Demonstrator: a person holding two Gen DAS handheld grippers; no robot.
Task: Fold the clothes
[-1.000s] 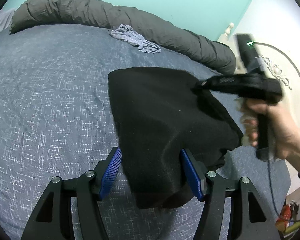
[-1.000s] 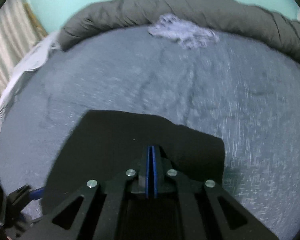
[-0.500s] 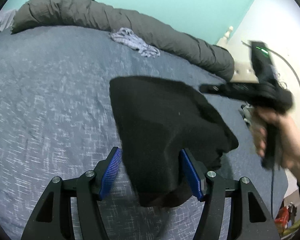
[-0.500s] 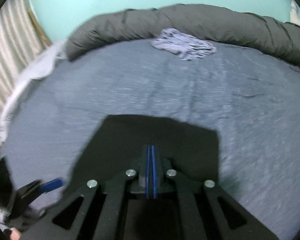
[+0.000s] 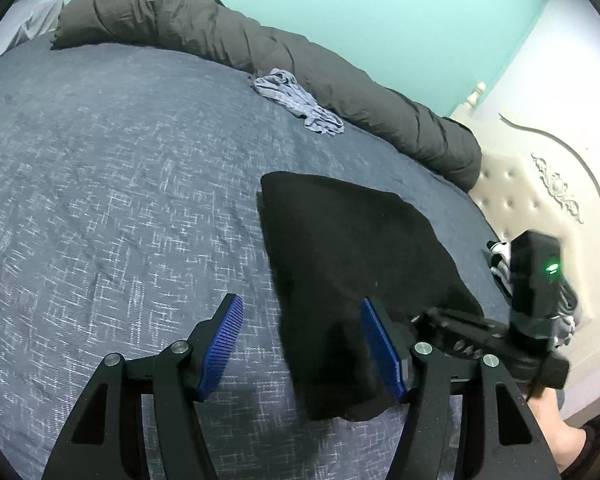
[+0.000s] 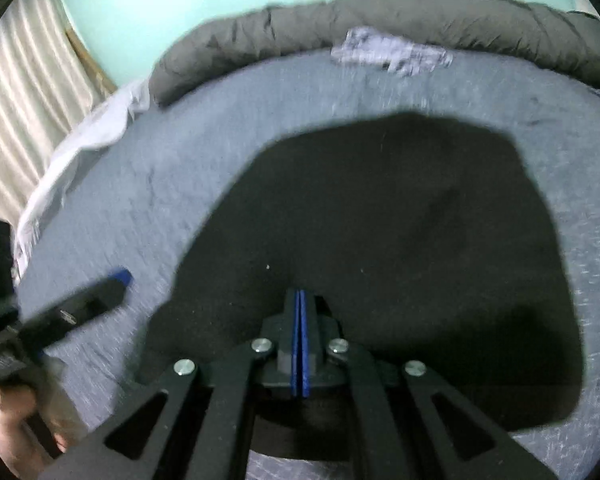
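Fingers (image 6: 305,322) of the right gripper (image 6: 300,344) pressed together, low centre of the right view, over the near edge of the black garment (image 6: 380,248); whether any cloth is caught between them cannot be told. Left gripper (image 5: 302,350) fingers spread, pinching nothing; garment's near corner lies between them, lower centre of the left view.

Change: a second ago the right gripper sat at the garment's right edge, upper right of the left view; now it is low at right. The cloth lies flatter on the bed (image 5: 100,184). Judgement: one fold laid; smoothing or another fold next.

Containers: none in view. A grey-blue garment (image 5: 296,100) waits at upper centre, beside the rolled duvet (image 5: 260,52).
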